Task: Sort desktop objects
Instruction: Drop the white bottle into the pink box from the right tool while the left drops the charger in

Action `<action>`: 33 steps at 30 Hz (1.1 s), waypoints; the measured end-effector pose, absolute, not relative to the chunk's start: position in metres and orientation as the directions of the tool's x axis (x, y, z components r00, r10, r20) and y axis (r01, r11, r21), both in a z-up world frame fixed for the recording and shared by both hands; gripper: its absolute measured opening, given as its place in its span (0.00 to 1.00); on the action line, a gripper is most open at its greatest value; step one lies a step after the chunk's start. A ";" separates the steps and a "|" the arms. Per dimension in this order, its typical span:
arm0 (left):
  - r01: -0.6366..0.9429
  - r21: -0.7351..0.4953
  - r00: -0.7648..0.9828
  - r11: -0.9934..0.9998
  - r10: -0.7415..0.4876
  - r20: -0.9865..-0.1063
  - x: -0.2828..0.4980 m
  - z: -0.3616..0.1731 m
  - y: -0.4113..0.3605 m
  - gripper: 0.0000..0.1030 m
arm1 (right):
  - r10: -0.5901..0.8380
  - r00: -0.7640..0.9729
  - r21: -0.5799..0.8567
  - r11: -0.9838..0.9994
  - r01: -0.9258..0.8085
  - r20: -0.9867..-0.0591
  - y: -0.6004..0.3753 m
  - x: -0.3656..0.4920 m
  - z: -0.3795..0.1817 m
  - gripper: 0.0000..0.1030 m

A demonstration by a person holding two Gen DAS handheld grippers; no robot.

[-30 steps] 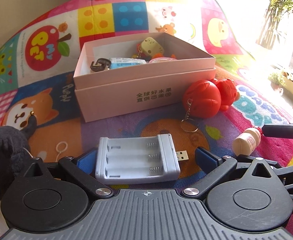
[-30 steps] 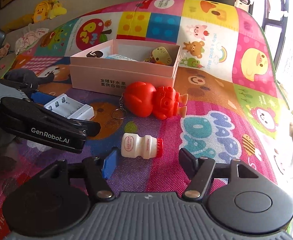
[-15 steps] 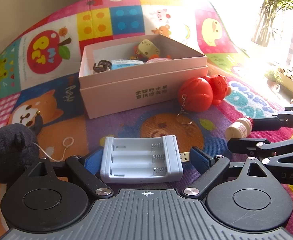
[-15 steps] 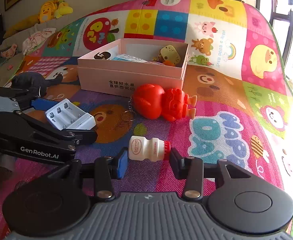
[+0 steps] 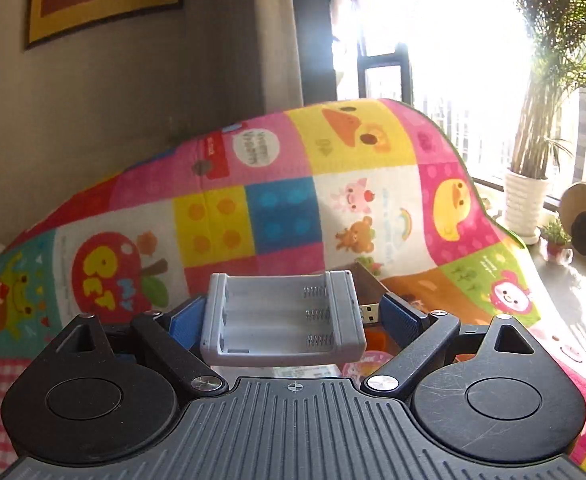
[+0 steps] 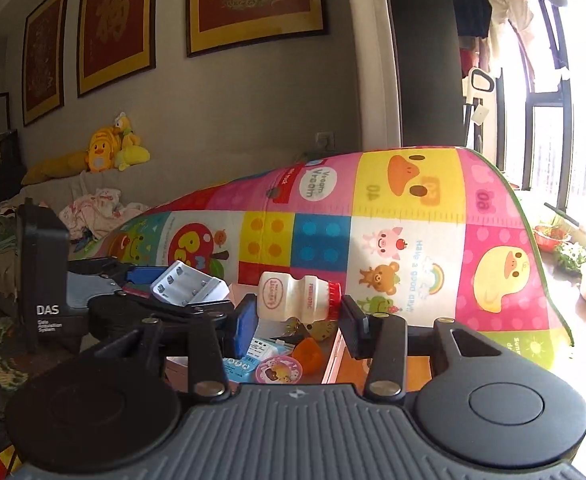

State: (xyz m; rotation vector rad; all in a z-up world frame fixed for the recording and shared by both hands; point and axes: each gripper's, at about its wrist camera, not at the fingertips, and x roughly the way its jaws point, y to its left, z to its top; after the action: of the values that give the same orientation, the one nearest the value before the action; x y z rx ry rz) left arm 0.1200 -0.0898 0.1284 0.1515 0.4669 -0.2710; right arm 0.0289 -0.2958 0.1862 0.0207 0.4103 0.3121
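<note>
The battery holder (image 5: 283,318) is a grey plastic tray with three slots and little springs, and it sits up in the air between the two blue pads of the left gripper (image 5: 293,320), which is clamped on its two short ends. A small metal plug (image 5: 369,314) sticks out of its right side, next to the right pad. The little bottle (image 6: 297,295) (white, with a red cap) lies on its side in the right gripper (image 6: 299,322), and that claw is clamped on it too, one pad on the bottom and one on the cap. Both things hang above the colorful play mat (image 6: 413,208) with its duck, pig and bear pictures. Just under the bottle is the pink box (image 6: 333,354), and inside it you can see a round pink sticker thing (image 6: 279,369), an orange piece (image 6: 309,354) and a small blue and white packet (image 6: 253,350). In the right wrist view the left gripper is off to the left side with the battery holder in it. Far back there is a yellow duck toy (image 6: 103,152) on a sofa, and red pictures (image 6: 253,0) hang on the wall. A tall plant (image 5: 541,120) stands in a white pot by the bright window.
</note>
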 end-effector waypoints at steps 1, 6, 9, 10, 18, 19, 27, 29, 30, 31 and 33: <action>0.282 0.079 0.840 0.956 -0.206 -0.502 0.142 0.119 -0.093 0.92 | 0.300 0.864 0.086 0.953 -0.291 -0.405 -0.295 0.034 0.181 0.42; 0.194 0.062 0.797 0.979 -0.121 -0.591 0.211 0.079 -0.093 0.92 | 0.274 0.830 0.103 0.961 -0.257 -0.486 -0.298 0.057 0.149 0.42; 0.182 -0.023 0.786 0.983 -0.160 -0.597 0.228 0.070 -0.081 0.92 | 0.254 0.812 0.109 0.967 -0.232 -0.525 -0.301 0.069 0.133 0.42; 0.184 -0.058 0.782 0.981 -0.182 -0.596 0.229 0.071 -0.076 0.93 | 0.250 0.809 0.108 0.968 -0.228 -0.532 -0.301 0.071 0.130 0.42; 0.156 -0.112 0.850 0.981 -0.191 -0.491 0.156 0.100 -0.035 0.97 | 0.266 0.775 0.123 0.963 -0.240 -0.573 -0.282 0.097 0.119 0.42; 0.167 -0.103 0.858 0.981 -0.196 -0.474 0.139 0.102 -0.032 0.97 | 0.277 0.765 0.127 0.960 -0.251 -0.581 -0.276 0.104 0.119 0.42; 0.257 -0.103 0.833 0.961 -0.274 -0.481 0.018 0.059 -0.029 0.99 | 0.238 0.725 0.075 0.965 -0.251 -0.646 -0.214 0.175 0.106 0.42; 0.274 -0.118 0.811 0.955 -0.295 -0.504 0.004 0.041 -0.031 0.99 | 0.227 0.733 0.054 0.966 -0.252 -0.641 -0.201 0.196 0.101 0.42; 0.279 -0.115 0.805 0.953 -0.297 -0.514 0.000 0.033 -0.032 0.99 | 0.228 0.728 0.053 0.966 -0.255 -0.647 -0.197 0.203 0.100 0.42; 0.277 -0.101 0.802 0.956 -0.288 -0.523 -0.002 0.027 -0.033 0.99 | 0.220 0.725 0.054 0.968 -0.244 -0.652 -0.195 0.210 0.100 0.43; 0.258 -0.078 0.805 0.963 -0.259 -0.533 -0.004 0.018 -0.033 0.99 | 0.217 0.733 0.058 0.970 -0.237 -0.645 -0.196 0.211 0.104 0.43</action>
State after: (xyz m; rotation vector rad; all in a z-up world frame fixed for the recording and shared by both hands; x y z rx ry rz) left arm -0.0036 -0.0332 0.0181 -0.0018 0.5706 -0.2771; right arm 0.2112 -0.1958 0.1035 -0.0290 0.7059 0.2498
